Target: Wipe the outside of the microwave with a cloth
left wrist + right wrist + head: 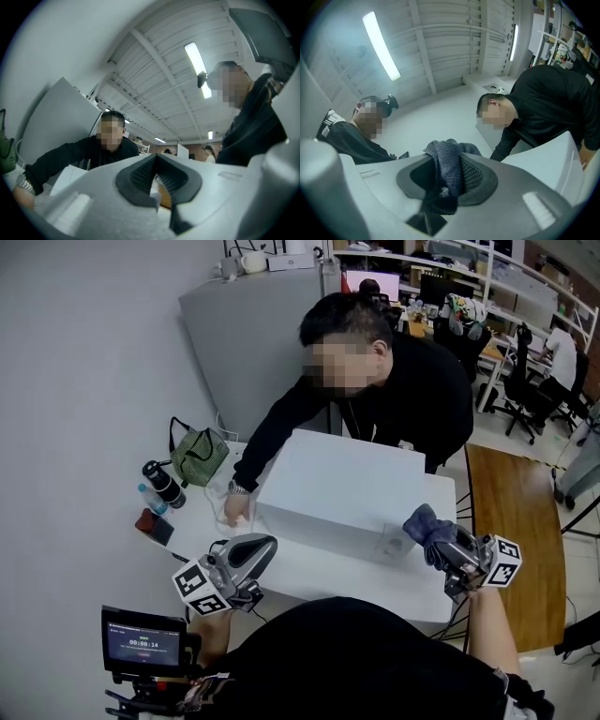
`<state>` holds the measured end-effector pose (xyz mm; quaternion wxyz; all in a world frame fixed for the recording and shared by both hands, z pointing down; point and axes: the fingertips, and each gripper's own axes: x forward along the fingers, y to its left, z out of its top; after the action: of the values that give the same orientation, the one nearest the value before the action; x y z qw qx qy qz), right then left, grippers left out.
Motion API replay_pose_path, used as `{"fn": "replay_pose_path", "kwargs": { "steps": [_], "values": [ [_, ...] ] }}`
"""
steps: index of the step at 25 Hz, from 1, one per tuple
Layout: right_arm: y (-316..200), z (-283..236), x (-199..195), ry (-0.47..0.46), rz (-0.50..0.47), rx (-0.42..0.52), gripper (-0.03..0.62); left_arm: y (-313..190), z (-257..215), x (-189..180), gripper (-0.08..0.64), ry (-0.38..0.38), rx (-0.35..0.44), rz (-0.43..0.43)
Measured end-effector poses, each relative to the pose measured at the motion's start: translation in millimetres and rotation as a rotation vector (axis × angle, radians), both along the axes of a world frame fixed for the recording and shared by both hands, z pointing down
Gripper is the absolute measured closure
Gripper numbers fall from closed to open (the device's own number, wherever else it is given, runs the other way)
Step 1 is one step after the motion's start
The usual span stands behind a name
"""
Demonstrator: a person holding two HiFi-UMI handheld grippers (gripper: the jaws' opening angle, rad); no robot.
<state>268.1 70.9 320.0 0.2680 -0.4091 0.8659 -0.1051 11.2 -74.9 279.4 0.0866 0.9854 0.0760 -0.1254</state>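
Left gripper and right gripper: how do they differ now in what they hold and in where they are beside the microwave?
The right gripper is shut on a dark blue-grey knitted cloth; the left gripper has its jaws together with nothing between them. In the head view, the left gripper is by the near left corner of the white box-shaped microwave, and the right gripper is by its near right corner. Both are grey and carry a marker cube.

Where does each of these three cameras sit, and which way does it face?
Head view: on the wearer's head, facing steeply down at the microwave; left gripper, right gripper and a forearm show.
Left gripper view: rides that gripper, tilted up at the ceiling; shut, empty jaws show.
Right gripper view: likewise tilted up; jaws clamp the cloth.
Shared: both gripper views catch the person in black.
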Motion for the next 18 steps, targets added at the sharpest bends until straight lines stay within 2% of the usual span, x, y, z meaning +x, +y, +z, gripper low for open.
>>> {"fn": "replay_pose_path", "kwargs": {
  "steps": [12,15,18],
  "values": [
    [-21,1,-2,0.02,-0.074,0.057,0.483,7,11,-4,0.556,-0.049,0.024,-0.049],
    [-42,-6,-13,0.061,-0.108,0.043,0.483,-5,14,-16,0.557,-0.05,0.007,-0.08],
    [-70,-24,-32,0.157,-0.143,0.032,0.483,-20,12,-28,0.556,-0.05,0.004,-0.103]
  ]
}}
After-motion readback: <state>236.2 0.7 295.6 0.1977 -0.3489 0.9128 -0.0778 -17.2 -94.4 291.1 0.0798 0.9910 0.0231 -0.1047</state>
